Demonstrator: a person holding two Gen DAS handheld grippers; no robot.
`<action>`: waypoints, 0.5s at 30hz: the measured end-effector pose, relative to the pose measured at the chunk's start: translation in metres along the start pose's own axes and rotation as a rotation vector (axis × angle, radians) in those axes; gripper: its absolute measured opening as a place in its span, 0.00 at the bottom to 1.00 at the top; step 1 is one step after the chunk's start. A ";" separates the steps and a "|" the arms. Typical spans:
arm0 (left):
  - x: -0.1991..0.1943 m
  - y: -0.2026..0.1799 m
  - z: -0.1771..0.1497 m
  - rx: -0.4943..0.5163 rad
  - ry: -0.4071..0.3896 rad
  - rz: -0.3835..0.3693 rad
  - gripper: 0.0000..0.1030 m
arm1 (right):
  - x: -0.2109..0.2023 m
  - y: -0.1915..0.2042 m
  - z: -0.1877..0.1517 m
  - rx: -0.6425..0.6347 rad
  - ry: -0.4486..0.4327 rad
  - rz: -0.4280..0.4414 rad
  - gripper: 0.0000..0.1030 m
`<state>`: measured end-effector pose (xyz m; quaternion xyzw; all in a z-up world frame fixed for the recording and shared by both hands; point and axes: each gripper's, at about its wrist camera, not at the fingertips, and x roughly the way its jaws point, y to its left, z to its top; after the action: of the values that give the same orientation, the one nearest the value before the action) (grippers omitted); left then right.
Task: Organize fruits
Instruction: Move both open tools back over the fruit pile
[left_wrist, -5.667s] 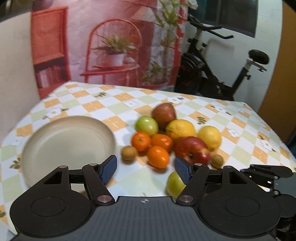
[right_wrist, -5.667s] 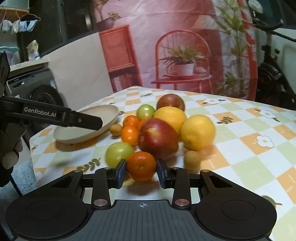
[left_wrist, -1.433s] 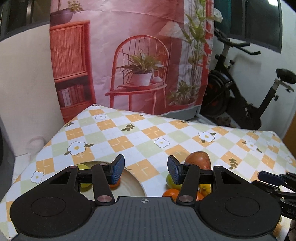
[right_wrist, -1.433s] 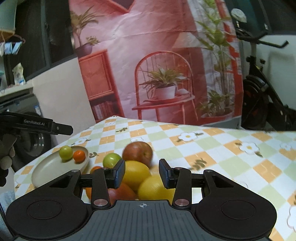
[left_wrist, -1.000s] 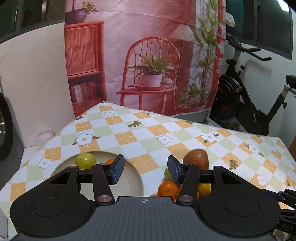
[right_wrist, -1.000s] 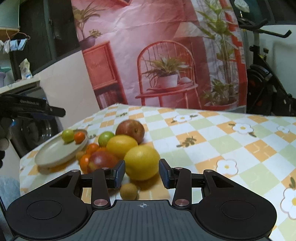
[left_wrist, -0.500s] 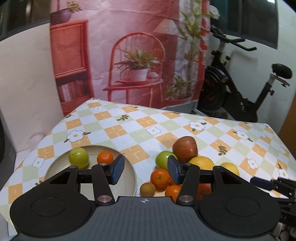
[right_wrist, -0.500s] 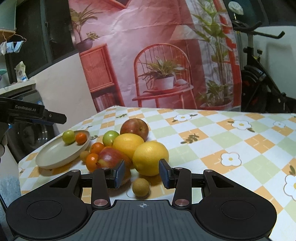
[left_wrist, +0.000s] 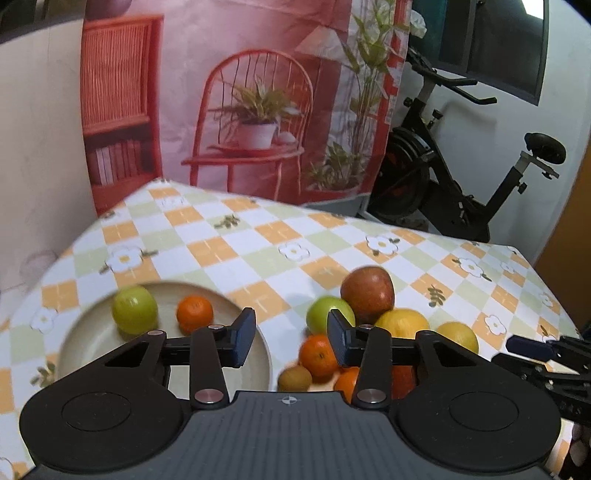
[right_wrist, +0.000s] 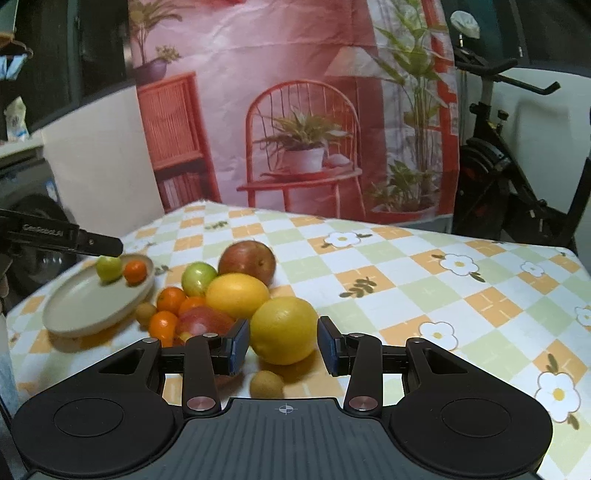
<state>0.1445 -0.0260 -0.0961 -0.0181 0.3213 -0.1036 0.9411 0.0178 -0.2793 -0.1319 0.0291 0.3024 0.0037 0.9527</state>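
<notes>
Fruit is now seen on the plate (left_wrist: 74, 343) in the left wrist view: a green fruit (left_wrist: 135, 309) and a small orange (left_wrist: 194, 311) lie side by side near its far rim, where several seconds ago the plate was seen bare. The left gripper (left_wrist: 291, 338) is empty, its jaws closing on nothing, and it is aimed at the gap between the plate and the pile, which has risen into view over the last second; a green apple (left_wrist: 325, 314), a red apple (left_wrist: 367, 291), mandarins (left_wrist: 317, 356) and a small brown fruit (left_wrist: 294, 378) are seen there, just beside the plate's rim. In the right wrist view, the right gripper (right_wrist: 282, 345) is held partly open and unchanged, with a large yellow citrus (right_wrist: 284, 330) framed between its pads, though contact cannot be confirmed and the fruit appears to rest on the table (right_wrist: 406, 280). The mandarin gripped by it several seconds ago is no longer held. Two deliveries are therefore judged done, most of the pile is still to be moved, and a next pick is probably being lined up.
</notes>
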 end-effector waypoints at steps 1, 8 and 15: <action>0.001 0.001 -0.003 0.005 0.002 0.000 0.44 | 0.002 -0.001 0.000 -0.001 0.005 -0.004 0.37; 0.007 0.005 -0.017 0.019 0.054 -0.018 0.41 | 0.004 0.005 -0.006 0.002 0.005 0.007 0.37; 0.022 -0.009 -0.026 0.054 0.130 -0.111 0.41 | 0.004 0.003 -0.016 0.023 0.028 0.012 0.37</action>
<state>0.1440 -0.0385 -0.1287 -0.0038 0.3776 -0.1651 0.9111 0.0119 -0.2753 -0.1477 0.0416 0.3154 0.0063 0.9480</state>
